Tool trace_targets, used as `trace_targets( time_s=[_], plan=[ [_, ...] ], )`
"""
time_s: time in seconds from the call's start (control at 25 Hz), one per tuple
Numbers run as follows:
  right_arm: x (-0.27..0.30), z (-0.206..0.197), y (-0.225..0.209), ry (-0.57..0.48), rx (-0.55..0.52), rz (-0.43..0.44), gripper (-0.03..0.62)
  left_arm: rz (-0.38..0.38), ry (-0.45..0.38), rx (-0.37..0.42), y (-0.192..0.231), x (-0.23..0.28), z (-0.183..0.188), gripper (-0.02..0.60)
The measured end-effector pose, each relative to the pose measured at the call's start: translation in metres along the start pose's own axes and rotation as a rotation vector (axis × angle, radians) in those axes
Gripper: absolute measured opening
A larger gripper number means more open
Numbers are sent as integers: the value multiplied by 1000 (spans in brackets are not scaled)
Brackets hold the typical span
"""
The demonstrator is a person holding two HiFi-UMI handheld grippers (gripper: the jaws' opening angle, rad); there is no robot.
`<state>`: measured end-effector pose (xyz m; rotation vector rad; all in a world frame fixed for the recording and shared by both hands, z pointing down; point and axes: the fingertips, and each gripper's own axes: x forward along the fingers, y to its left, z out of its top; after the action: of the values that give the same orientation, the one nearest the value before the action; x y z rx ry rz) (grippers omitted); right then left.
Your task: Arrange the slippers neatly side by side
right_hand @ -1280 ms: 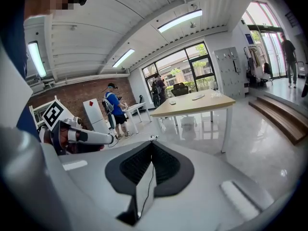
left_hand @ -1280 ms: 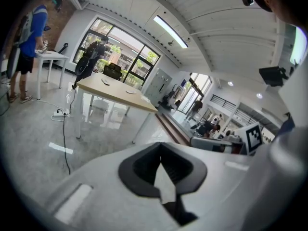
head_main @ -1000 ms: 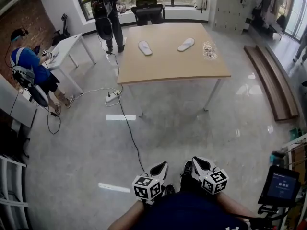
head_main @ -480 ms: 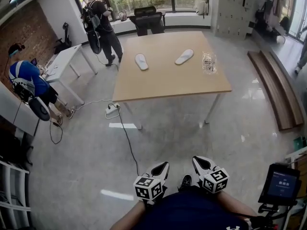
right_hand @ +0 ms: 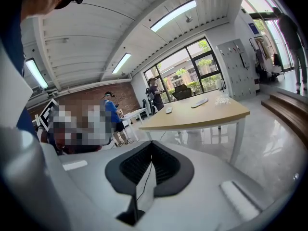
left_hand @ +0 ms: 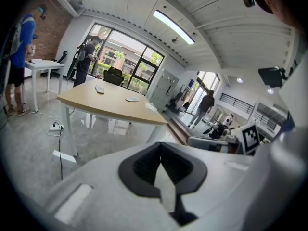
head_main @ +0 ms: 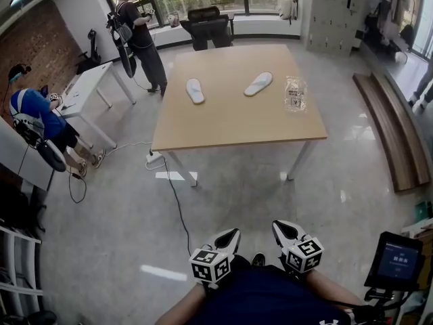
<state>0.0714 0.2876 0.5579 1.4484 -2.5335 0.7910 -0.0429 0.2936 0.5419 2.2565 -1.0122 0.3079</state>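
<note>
Two white slippers lie apart on a wooden table: the left slipper points away, the right slipper lies at a slant. Both also show small in the left gripper view, left slipper and right slipper, and in the right gripper view, left slipper and right slipper. My left gripper and right gripper are held close to my body, far short of the table, both shut and empty.
A clear plastic bag lies at the table's right side. A cable and power strip run over the floor by the table's left leg. A person stands behind the table, another at a white desk. A wooden bench lies at right.
The view has drawn nearer to the table. The standing person behind it has stepped to the left. Both grippers stay shut and in the same place before me.
</note>
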Motion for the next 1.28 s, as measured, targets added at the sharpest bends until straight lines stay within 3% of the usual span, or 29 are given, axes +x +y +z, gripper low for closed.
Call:
trace_targets(
  time_s=[0.32, 0.52, 0.96, 1.28],
  plan=[
    [25, 6, -19, 20, 23, -23, 11, -16, 39, -23, 20, 27, 12, 3],
    [64, 28, -40, 2, 38, -78, 11, -53, 43, 2, 54, 57, 48, 3],
    [142, 80, -27, -11, 38, -128, 11, -102, 52, 14, 121, 71, 123, 3],
    [193, 89, -30, 18, 29, -167, 11, -132, 88, -13, 174, 92, 140, 3]
  ],
)
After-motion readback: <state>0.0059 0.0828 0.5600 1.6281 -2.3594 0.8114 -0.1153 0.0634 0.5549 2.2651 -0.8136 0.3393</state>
